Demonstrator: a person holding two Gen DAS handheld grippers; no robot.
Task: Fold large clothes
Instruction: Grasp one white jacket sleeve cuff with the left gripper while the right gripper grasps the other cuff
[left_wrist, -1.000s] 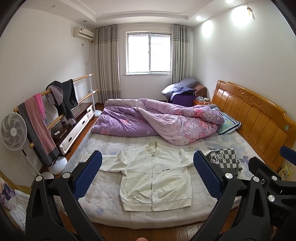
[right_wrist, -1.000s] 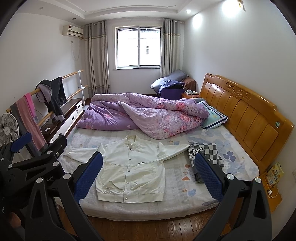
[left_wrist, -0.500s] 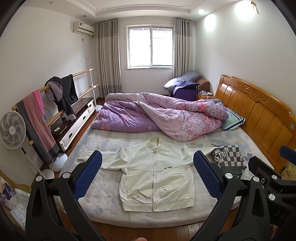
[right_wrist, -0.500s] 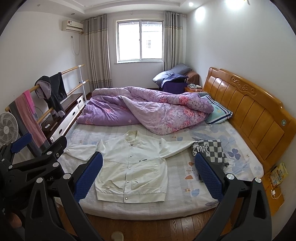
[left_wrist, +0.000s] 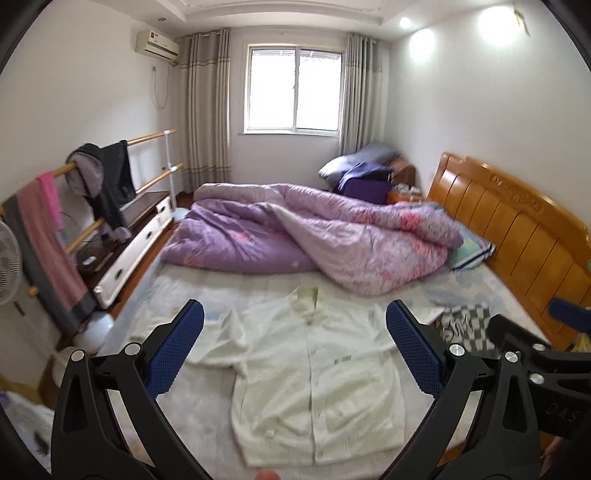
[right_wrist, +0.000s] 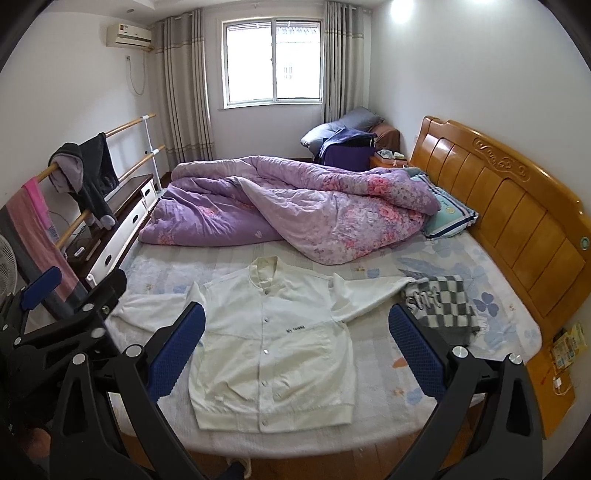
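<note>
Your white jacket (right_wrist: 273, 332) lies flat on the bed (right_wrist: 424, 369); it looks light and limp. Both hand-held grippers, left (left_wrist: 294, 345) and right (right_wrist: 296, 347), gape empty, so pinch a sleeve cuff.

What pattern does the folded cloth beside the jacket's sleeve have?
The folded cloth has a grey-and-white check with white lettering, clearest in the right wrist view.

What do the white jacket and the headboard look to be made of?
White jacket: soft matte woven or knit cloth, probably cotton blend; it lies limp, with ribbed hem and metal-looking snaps. Headboard: varnished orange-brown wood, judging by its glossy panels and carved crest.
</note>
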